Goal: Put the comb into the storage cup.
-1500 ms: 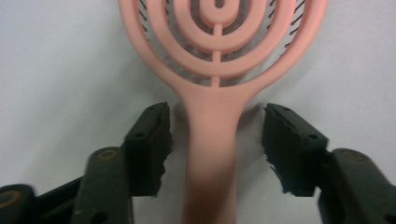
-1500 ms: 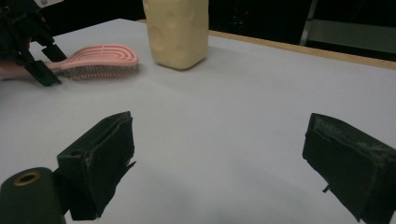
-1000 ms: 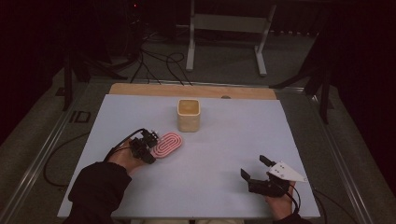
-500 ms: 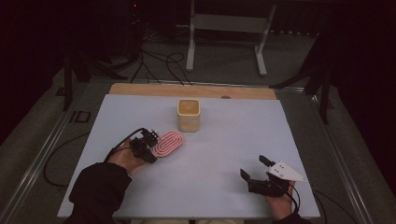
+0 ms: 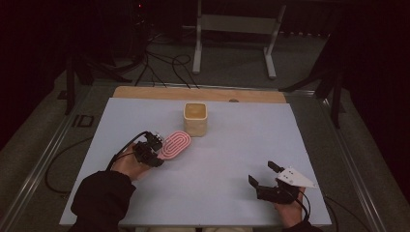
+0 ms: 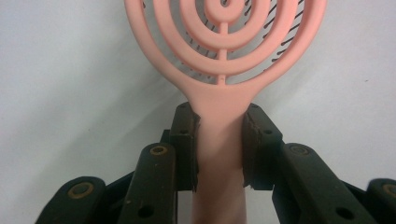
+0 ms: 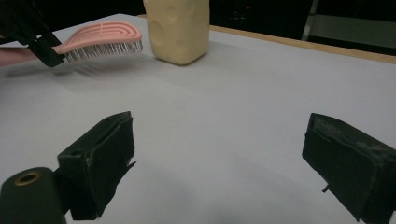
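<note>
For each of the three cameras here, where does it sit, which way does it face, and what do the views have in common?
High view: above the person's side, looking forward and down on the table; both forearms, left gripper, right gripper.
Left gripper view: rides the left gripper, looking along jaws clamped on the pink hairbrush handle.
Right gripper view: rides the right gripper, jaws apart, facing across the table.
Shared: high and right gripper views both show the hairbrush beside the cream container.

A pale table (image 5: 232, 159) bears one cream container (image 5: 195, 119), apparently standing upright near its far middle.
</note>
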{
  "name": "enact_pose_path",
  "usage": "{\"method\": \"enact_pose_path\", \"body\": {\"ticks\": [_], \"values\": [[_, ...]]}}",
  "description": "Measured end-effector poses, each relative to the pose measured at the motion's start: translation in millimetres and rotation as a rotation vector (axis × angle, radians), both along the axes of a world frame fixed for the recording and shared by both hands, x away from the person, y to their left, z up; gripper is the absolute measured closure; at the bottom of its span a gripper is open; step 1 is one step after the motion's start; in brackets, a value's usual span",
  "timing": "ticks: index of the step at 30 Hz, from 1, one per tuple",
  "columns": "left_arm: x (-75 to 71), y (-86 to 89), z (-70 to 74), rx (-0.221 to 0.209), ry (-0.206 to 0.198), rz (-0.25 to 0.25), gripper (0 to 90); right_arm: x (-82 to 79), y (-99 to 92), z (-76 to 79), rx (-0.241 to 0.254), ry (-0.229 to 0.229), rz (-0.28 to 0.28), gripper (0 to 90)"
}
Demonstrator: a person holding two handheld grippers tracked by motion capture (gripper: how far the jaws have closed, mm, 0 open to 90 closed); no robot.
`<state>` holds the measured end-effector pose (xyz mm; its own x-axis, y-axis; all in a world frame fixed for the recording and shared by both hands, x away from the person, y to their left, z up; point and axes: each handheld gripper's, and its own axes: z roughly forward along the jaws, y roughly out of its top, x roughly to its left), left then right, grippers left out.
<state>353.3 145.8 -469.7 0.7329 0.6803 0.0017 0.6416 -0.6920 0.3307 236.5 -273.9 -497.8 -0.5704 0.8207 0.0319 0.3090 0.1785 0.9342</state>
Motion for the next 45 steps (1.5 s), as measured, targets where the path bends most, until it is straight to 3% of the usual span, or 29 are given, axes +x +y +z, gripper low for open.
{"method": "enact_pose_path", "body": {"ticks": [24, 30, 45], "values": [[-23.9, 3.2, 18.1, -0.146, -0.148, 0.042, 69.9, -0.4, 0.6, -0.2, -0.004, 0.001, 0.005, 8.9], [-32.2, 3.7, 16.9, -0.208, -0.190, 0.080, 69.9, 0.1, 0.0, -0.5, -0.003, 0.002, 0.002, 8.9], [-50.5, 2.4, 14.5, -0.280, -0.293, 0.099, 69.9, -0.4, 0.6, -0.5, -0.009, 0.003, 0.006, 8.9]]}}
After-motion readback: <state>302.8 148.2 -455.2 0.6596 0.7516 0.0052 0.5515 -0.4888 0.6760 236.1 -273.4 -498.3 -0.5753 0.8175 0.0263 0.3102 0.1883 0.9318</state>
